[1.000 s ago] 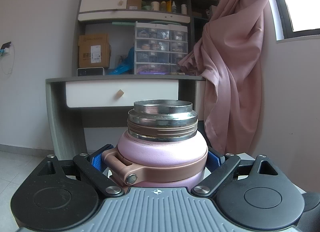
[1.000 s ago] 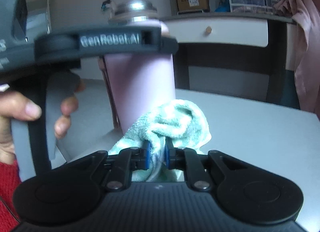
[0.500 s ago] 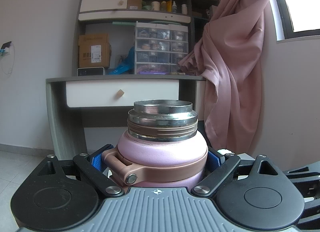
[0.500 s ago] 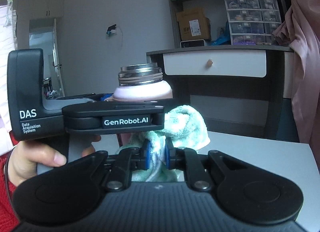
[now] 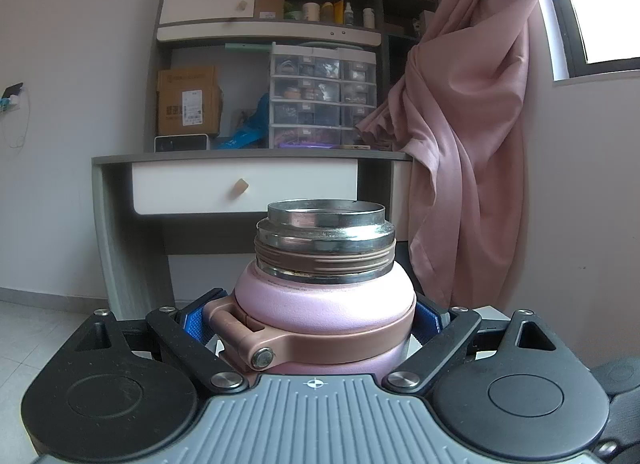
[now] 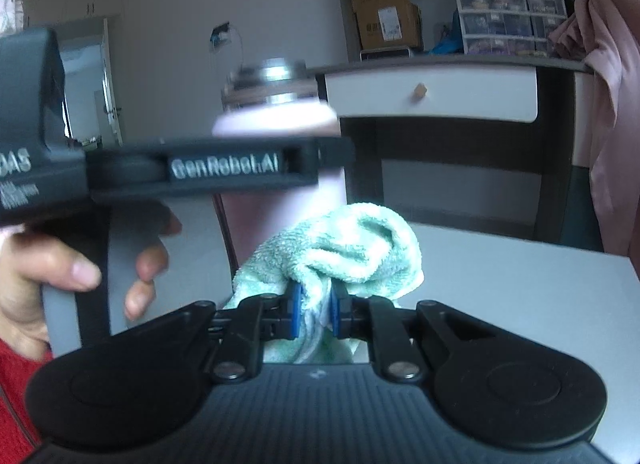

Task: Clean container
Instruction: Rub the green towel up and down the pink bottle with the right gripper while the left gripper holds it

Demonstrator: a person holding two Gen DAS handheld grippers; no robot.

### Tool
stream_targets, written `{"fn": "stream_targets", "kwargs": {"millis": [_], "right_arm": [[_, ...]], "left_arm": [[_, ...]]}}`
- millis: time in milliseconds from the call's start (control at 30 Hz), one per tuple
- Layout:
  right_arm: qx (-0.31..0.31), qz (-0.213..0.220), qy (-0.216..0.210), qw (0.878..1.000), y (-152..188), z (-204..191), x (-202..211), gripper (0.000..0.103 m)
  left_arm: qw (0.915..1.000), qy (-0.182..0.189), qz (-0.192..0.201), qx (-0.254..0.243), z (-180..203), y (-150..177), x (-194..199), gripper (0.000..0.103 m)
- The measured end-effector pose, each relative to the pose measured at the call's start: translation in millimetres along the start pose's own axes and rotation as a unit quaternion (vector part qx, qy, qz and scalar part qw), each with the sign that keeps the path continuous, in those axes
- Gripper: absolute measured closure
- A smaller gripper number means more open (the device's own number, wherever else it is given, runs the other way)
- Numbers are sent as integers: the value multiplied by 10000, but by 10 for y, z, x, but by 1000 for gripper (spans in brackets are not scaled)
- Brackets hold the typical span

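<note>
Right now the left gripper (image 5: 316, 318) has its blue-padded fingers (image 5: 191, 323) clamped on either side of a pink metal flask w/ a steel threaded neck (image 5: 325, 288), just below the shoulder. Flask stands upright, lid off, open mouth on top; a rose-coloured band w/ a hinge lug and rivet wraps the body at about finger level. In the right wrist view the same flask (image 6: 280, 120) shows blurred, upright, w/ the left gripper's dark body marked "GenRobot.AI" crossing in front of it, and a hand (image 6: 48, 276) w/ a red sleeve around its grip.

The right gripper (image 6: 313, 310) has its fingers drawn almost together, pinching a mint-green terry cloth (image 6: 352, 248). Cloth bunches up in a rounded wad ahead of the fingers, lying against the flask's lower side wall, right of centre; actual contact is hard to judge bc of blur. Below and to the right lies a pale grey worktop (image 6: 520, 276).

Behind, across the room: a grey desk w/ a white drawer (image 5: 244, 186), a cardboard box (image 5: 188, 102) and a clear plastic drawer unit (image 5: 322, 96) on top, a pink curtain (image 5: 472, 124) bunched beside the window.
</note>
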State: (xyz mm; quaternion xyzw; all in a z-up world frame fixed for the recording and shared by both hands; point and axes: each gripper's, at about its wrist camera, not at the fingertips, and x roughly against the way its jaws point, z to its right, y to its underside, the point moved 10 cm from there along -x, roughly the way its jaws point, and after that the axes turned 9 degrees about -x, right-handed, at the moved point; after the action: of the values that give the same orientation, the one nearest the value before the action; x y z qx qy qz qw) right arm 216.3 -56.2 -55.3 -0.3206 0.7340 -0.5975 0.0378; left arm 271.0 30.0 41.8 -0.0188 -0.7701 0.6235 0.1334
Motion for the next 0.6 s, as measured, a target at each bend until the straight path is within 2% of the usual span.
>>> {"fn": "stream_targets", "kwargs": {"millis": [300, 600], "right_arm": [[115, -521, 134, 9985, 263, 12, -184, 89], [24, -332, 121, 9994, 128, 11, -80, 88]], "left_arm": [[10000, 8, -2, -6, 3, -5, 0, 11], [10000, 8, 1, -10, 4, -2, -1, 11]]}}
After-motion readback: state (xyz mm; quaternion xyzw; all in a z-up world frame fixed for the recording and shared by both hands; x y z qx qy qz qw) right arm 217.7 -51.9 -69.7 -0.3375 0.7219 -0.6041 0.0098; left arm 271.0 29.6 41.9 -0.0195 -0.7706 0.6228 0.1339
